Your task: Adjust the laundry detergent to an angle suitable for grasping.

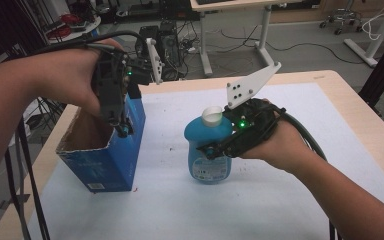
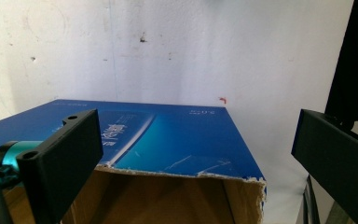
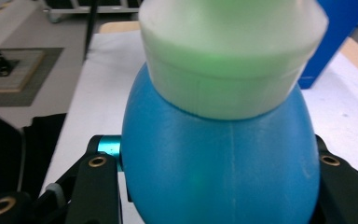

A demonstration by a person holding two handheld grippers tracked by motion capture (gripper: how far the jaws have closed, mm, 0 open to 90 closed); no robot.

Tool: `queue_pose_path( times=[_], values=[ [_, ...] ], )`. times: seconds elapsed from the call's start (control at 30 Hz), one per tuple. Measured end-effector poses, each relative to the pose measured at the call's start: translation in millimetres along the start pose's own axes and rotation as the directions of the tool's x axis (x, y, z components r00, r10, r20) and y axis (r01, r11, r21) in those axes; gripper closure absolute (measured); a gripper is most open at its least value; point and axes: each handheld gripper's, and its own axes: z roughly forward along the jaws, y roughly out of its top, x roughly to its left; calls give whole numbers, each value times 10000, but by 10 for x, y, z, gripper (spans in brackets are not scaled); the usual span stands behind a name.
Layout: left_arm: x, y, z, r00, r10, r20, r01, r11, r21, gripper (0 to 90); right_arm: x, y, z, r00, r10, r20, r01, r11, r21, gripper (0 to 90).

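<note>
Step in hand: carrying the blue bottle [image 1: 207, 150] toward the open blue carton [image 1: 105, 155], judged from the grip and the carton standing ready at the counter's left.
Right gripper [image 1: 215, 147]: its fingers are clamped on the bottle's upper body, one at each side just under the white cap [image 1: 211, 116]; the right gripper view shows the round blue shoulder wedged between both black fingers [image 3: 95, 186].
Left gripper [image 1: 122, 129]: it hangs at the carton's torn top edge, pointing down, fingers spread wide with nothing pressed between them; the left gripper view shows one finger [image 2: 60, 158] over the brown inside and the other [image 2: 335, 154] well outside the blue wall.
Bottle position: upright, at the middle of the white mat [image 1: 280, 180], its base at or just above the mat, clearly apart from the carton.
Doing it well: keep the bottle upright and the hold firm, since the smooth curved shoulder could slip upward out of flat fingers; lift enough for the base to clear the carton's rim before moving sideways, then lower it straight into the opening.
Steadying: the carton looks light and tall, so the left gripper would do well to brace its wall against a knock.
Edges: the carton sits near the counter's left edge [image 1: 55, 135]; a push that way could tip it off.
Open room: the mat between bottle and carton is bare, as is the stretch in front; the left gripper itself crowds the opening and may need to shift aside.
</note>
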Motion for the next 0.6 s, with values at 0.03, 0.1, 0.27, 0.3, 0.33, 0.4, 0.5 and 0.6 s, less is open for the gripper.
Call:
queue_pose_path(
  times=[0.03, 0.1, 0.27, 0.3, 0.33, 0.4, 0.5, 0.6],
  values=[
    [0, 4, 3, 10000, 18, 8, -18, 10000, 23, 18, 6, -7, 1, 9999, -57, -120, 57, 10000, -18, 449],
    [1, 7, 8, 10000, 18, 5, -18, 10000, 0, 18, 14, -22, 9, 9992, -178, -363, 175, 9998, -89, 449],
    [5, 15, 21, 10000, 37, 14, -37, 10000, 29, 18, 33, -65, 53, 9955, -392, -866, 391, 9992, -37, 448],
    [5, 18, 22, 10000, 39, 19, -39, 10000, 56, 18, 44, -74, 69, 9950, -381, -926, 381, 9993, -14, 448],
    [5, 22, 25, 10000, 38, 25, -39, 10000, 59, 18, 48, -82, 80, 9946, -403, -956, 403, 9992, -22, 448],
    [8, 28, 34, 10000, 49, 30, -49, 10000, 56, 18, 58, -101, 108, 9941, -403, -1011, 401, 9992, -42, 448],
    [9, 39, 39, 10000, 66, 53, -66, 9999, 79, 18, 73, -129, 153, 9939, -375, -1040, 374, 9993, -26, 447],
    [13, 46, 46, 9999, 82, 79, -83, 9999, 72, 18, 83, -155, 187, 9942, -399, -1003, 402, 9992, 15, 447]
  ],
)
